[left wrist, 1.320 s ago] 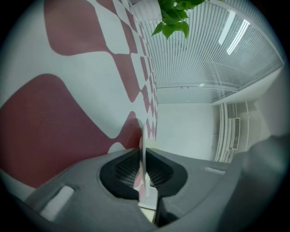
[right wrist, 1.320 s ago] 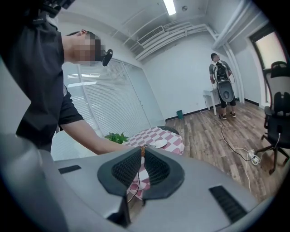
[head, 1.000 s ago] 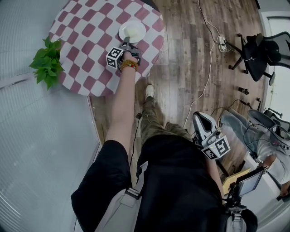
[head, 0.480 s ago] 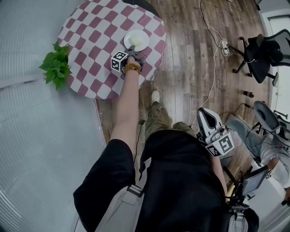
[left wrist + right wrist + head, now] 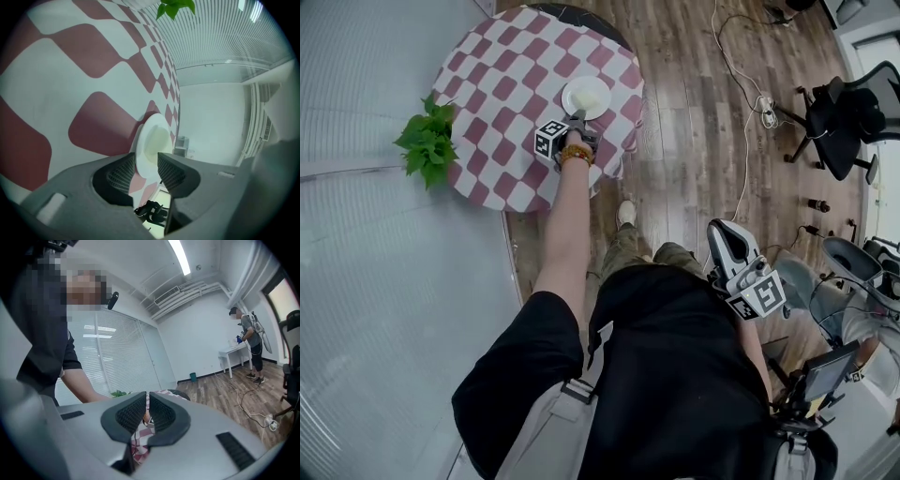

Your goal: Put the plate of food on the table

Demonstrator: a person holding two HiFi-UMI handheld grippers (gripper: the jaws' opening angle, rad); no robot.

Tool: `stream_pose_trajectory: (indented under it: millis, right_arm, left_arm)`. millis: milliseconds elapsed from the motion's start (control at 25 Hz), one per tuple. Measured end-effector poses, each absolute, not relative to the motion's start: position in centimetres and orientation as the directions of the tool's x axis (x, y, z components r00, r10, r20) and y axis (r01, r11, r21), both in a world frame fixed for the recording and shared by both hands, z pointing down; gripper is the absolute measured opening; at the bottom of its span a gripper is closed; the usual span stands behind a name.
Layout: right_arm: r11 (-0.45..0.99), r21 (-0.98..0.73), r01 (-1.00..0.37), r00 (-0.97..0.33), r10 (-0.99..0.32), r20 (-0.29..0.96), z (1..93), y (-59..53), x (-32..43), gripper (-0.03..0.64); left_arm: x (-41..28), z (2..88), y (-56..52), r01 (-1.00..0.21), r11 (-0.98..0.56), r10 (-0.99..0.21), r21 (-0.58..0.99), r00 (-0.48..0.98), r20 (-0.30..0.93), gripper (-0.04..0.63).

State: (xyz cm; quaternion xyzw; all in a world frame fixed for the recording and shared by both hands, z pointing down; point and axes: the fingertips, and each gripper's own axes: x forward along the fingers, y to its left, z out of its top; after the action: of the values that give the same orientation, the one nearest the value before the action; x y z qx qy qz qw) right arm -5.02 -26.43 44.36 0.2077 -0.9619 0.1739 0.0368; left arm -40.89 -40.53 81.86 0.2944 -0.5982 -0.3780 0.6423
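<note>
Head view: white plate [image 5: 586,97] is recorded resting on the red-and-white checked tabletop [image 5: 492,80], close to its edge. At the plate's near rim the left hand-held gripper [image 5: 577,120] is held; its jaws have just been opening and are spread wide, the rim lying between them unpressed. Beside the person's body the right hand-held gripper [image 5: 722,232] is held, jaws drawn almost together, nothing between them.

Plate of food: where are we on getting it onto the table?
Done: the plate rests on the checkered table. In hand: the left gripper has just been opening its jaws, now apart around the plate's rim, pads not pressing. Left: draw that gripper back clear. The right gripper holds nothing.
</note>
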Motion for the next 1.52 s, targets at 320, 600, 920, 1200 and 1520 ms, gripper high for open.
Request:
stream_pose_trajectory:
  millis: [320, 600, 920, 1200, 1520]
  right_arm:
    - [0.875, -0.319, -0.365, -0.931, -0.354, 0.092, 43.9, -27.3, -6.1, 0.026]
    - [0.923, -0.320, -0.211, -0.976, -0.215, 0.023, 42.2, -28.4, -10.9, 0.026]
    - [0.961, -0.270, -0.062, -0.998, -0.065, -0.005, 42.2, -28.1, -16.7, 0.026]
    - [0.983, -0.175, 0.064, -0.997, 0.072, 0.038, 42.6, -25.3, -20.3, 0.026]
    - [0.986, -0.098, 0.132, -0.991, 0.135, 0.024, 41.1, -23.6, -20.7, 0.026]
  left_arm:
    - [-37.3, 79.6, -37.3, 0.168, 0.446, -0.894, 0.879, 0.039, 0.446, 0.137]
    - [-33.5, 75.8, -28.8, -0.122, 0.370, -0.910, 0.921, 0.151, 0.386, 0.135]
    - [-33.4, 66.1, -22.0, -0.228, 0.113, -0.983, 0.967, 0.116, 0.142, 0.023]
    - [-33.3, 51.5, -19.6, -0.733, -0.078, -0.996, 0.676, 0.080, -0.029, 0.006]
    - [-27.2, 40.6, -18.8, -0.952, -0.217, -0.964, 0.214, 0.175, -0.200, 0.005]
